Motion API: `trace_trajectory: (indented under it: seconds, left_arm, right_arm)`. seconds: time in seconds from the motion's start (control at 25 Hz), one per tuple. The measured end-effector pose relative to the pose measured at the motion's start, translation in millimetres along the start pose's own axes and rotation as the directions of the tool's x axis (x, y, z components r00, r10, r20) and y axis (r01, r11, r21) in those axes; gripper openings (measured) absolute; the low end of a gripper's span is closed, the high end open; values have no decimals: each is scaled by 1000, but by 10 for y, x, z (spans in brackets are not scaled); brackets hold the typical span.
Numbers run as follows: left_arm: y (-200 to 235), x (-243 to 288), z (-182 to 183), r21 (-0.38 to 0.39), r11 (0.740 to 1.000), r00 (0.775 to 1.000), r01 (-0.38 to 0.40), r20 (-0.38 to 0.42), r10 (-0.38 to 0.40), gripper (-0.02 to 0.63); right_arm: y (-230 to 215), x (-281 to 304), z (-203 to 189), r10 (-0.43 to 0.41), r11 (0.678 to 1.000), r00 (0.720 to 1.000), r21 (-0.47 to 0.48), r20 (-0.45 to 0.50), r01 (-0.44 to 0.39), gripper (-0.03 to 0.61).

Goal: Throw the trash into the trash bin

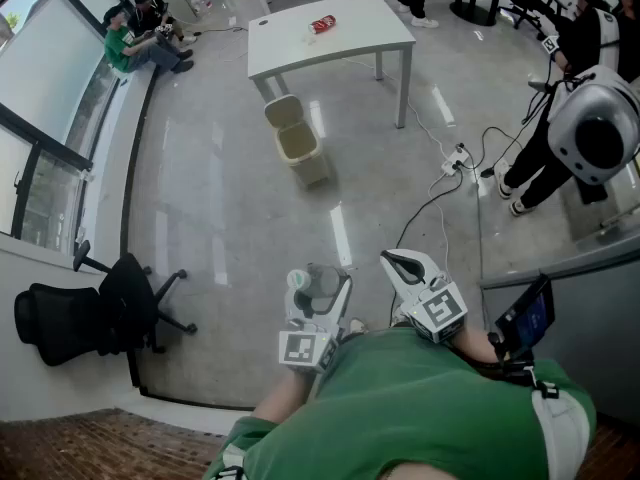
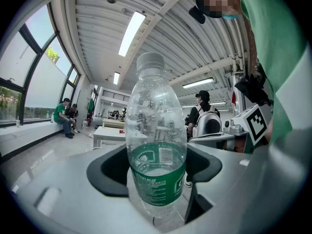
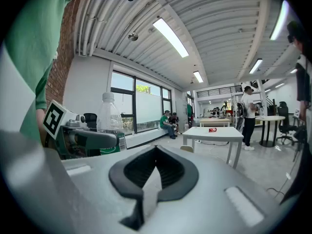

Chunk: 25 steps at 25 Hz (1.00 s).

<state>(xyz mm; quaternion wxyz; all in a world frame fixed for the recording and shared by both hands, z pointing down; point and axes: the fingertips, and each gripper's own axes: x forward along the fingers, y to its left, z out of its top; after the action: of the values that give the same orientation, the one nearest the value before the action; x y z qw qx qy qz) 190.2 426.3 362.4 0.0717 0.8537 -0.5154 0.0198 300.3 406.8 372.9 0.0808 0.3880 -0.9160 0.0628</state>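
My left gripper (image 1: 322, 290) is shut on a clear plastic bottle (image 1: 312, 278) with a green label. In the left gripper view the bottle (image 2: 156, 145) stands upright between the black pads (image 2: 105, 172). My right gripper (image 1: 392, 260) is held beside it, a little to the right, shut with nothing in it (image 3: 153, 172). Both are close in front of my green shirt. The beige trash bin (image 1: 297, 143) stands with its lid up on the floor ahead, next to a white table (image 1: 300, 50). A red can (image 1: 322, 24) lies on that table.
A black office chair (image 1: 90, 313) stands near the window wall at the left. A power strip with cables (image 1: 455, 163) lies on the floor to the right. People sit by the window (image 1: 140, 38), and another person stands at the right (image 1: 570, 78).
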Motion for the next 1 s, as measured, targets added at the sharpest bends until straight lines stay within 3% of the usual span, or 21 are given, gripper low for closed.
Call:
trace_trajectory:
  seconds: [0.4, 1.0]
  left_arm:
    - [164, -451, 85, -4, 1000, 1000, 1, 7, -1, 336]
    - [41, -409, 83, -2, 1000, 1000, 7, 5, -7, 336]
  right_arm:
    - [481, 11, 60, 6, 1000, 1000, -12, 20, -6, 3]
    - [361, -120, 176, -31, 999, 997, -27, 72, 33, 3]
